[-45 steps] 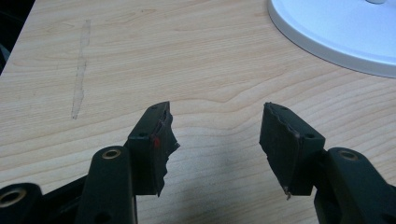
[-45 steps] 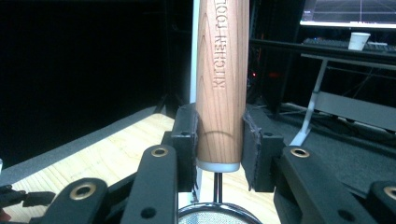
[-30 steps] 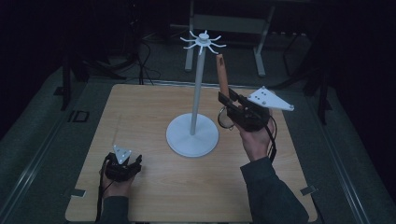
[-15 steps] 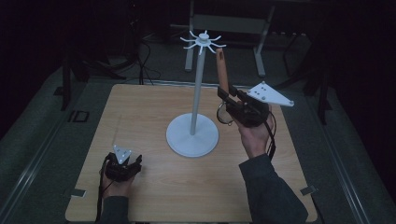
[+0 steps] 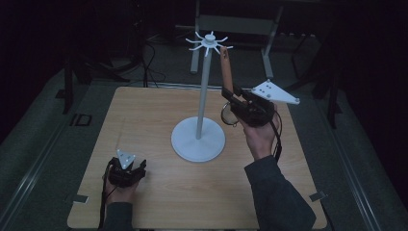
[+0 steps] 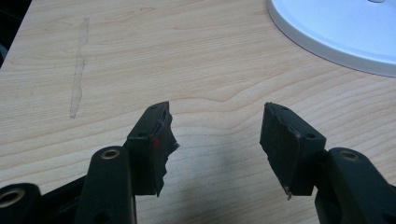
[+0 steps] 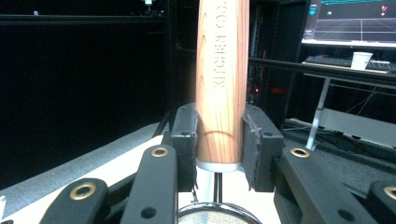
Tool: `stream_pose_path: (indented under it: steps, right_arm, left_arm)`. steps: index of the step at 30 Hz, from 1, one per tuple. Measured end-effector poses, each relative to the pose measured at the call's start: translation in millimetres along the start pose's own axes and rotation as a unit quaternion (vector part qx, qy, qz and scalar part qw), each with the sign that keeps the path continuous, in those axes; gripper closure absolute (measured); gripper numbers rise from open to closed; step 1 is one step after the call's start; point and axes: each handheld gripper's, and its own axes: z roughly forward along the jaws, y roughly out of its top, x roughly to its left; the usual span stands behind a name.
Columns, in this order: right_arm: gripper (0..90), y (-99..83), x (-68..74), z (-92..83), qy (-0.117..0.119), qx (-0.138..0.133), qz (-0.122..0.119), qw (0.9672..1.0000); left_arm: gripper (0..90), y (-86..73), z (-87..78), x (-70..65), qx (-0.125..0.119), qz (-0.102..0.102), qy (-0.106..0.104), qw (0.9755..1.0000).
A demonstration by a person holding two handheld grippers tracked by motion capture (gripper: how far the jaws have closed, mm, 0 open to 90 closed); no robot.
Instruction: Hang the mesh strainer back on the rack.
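Burnt-in capitals on the pale wooden handle (image 7: 222,84) of a small wire-mesh strainer read "KITCHEN", followed by "FO" and further letters cut off at the upper edge of the right gripper view. The right gripper (image 7: 219,140) clamps this handle near its metal ferrule, one black pad on each side; the round mesh bowl (image 7: 218,218) hangs below the jaws. In the high view the right gripper (image 5: 230,96) is raised over the right half of the light wooden table (image 5: 159,110), and the handle (image 5: 226,72) stands nearly upright, its tip just beside one arm of the white star-shaped hook crown (image 5: 209,42) on the tall white pole stand (image 5: 204,91). The stand's round white base (image 5: 198,140) sits near the table's middle, between the two hands. The left gripper (image 5: 126,172) rests low at the near left of the table; its jaws (image 6: 217,140) are spread wide with bare wood between them. A faint pale streak (image 6: 78,70) marks the tabletop. The near and left parts of the table are unobstructed; dark cables (image 5: 149,62) and a grey frame (image 5: 235,24) lie beyond the far edge
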Motion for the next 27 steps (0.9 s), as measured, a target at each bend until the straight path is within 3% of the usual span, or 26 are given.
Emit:
stream_pose_path:
  steps: [27]
  right_arm:
    - [69.0,-0.2,-0.2,10.6,0.002,0.009,0.003,1.0]
  left_arm:
    - [43.6,0.2,0.5,-0.1,0.001,0.001,0.0,1.0]
